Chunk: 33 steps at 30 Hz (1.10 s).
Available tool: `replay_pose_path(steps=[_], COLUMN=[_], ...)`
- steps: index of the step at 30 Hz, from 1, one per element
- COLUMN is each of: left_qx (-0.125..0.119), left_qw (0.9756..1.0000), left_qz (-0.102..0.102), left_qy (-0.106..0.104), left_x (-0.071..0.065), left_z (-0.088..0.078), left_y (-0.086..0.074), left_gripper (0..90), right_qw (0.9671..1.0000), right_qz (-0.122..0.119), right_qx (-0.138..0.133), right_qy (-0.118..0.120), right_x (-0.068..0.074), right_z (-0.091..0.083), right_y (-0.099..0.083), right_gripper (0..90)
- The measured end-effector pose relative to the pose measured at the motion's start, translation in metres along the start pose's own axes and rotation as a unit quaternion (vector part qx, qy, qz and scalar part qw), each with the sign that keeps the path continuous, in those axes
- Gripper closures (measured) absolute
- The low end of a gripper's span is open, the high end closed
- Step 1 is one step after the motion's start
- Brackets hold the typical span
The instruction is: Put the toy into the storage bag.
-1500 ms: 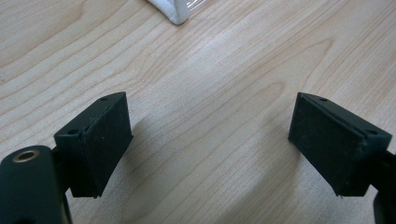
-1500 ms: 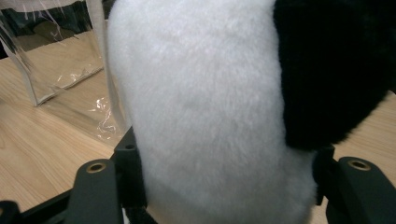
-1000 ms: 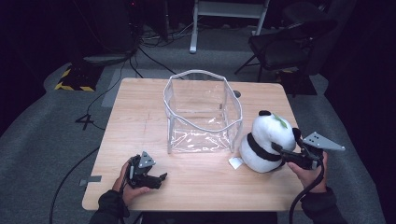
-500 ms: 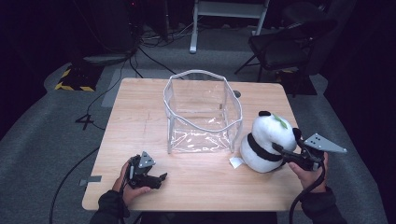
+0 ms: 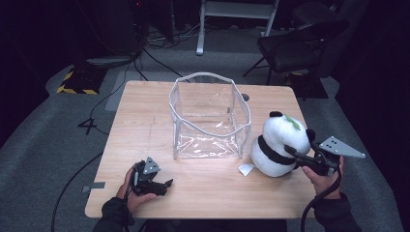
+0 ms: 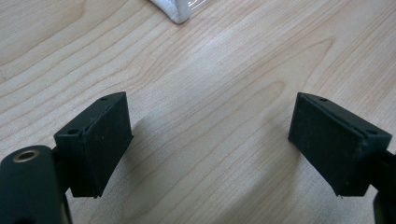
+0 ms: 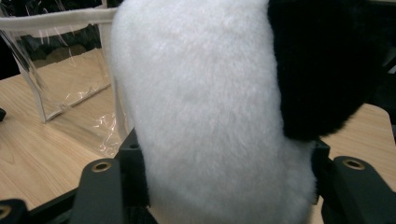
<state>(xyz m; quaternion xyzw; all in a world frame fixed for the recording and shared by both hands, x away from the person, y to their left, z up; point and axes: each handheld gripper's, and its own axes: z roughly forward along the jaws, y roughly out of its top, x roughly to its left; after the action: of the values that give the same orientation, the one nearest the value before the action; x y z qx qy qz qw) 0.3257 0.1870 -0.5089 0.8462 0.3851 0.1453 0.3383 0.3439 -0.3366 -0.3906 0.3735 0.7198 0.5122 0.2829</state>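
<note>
- While parked at the front left of the pale wood-grain tabletop point(image 5: 145, 125): left tongs point(image 5: 168, 184) wide open, nothing between the flat matte black pads.
- Further right, mid-tabletop: clear pouch point(image 5: 208, 142), floppy glossy film walls, white piped rim, open top; likely to buckle or tip if snagged at the rim.
- Just beside its right wall: plush panda point(image 5: 278, 140), rounded, fuzzy, white with black band, standing on the tabletop; squashy, so liable to slip from a shallow pinch.
- Far right: right tongs point(image 5: 290, 152), just been closing, pads pressing the panda's fur on both sides; could lose a grip on fluff alone when lifting.
</note>
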Motion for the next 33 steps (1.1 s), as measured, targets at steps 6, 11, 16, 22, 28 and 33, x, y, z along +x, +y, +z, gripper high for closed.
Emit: replay_pose_path(steps=[6,11,16,22,28,33], left_qx=[0.000,0.000,0.000,0.000,0.000,0.000], left_qw=[1.0000,1.0000,1.0000,1.0000,1.0000,1.0000], left_qz=[-0.001,0.000,-0.001,-0.001,0.000,0.000], left_qy=[0.000,0.000,0.000,0.000,0.000,0.000], left_x=[0.000,0.000,0.000,0.000,0.000,0.000], left_z=[0.000,0.000,0.000,0.000,0.000,0.000], left_y=[0.000,0.000,0.000,0.000,0.000,0.000], left_gripper=[13.3,13.3,13.3,13.3,13.3,13.2], right_qw=[0.9999,0.9996,0.9990,0.9979,0.9969,0.9958], right_qz=[-0.003,-0.008,-0.014,-0.023,-0.029,-0.036], right_qx=[-0.013,-0.025,-0.038,-0.054,-0.065,-0.072], right_qy=[-0.005,-0.011,-0.019,-0.026,-0.033,-0.042], right_x=[0.000,-0.002,-0.007,-0.012,-0.016,-0.021], right_z=[-0.002,-0.004,-0.004,-0.005,-0.003,0.003], right_y=[0.012,0.026,0.044,0.066,0.086,0.103], right_gripper=[39.9,39.9,39.9,40.0,40.0,40.0])
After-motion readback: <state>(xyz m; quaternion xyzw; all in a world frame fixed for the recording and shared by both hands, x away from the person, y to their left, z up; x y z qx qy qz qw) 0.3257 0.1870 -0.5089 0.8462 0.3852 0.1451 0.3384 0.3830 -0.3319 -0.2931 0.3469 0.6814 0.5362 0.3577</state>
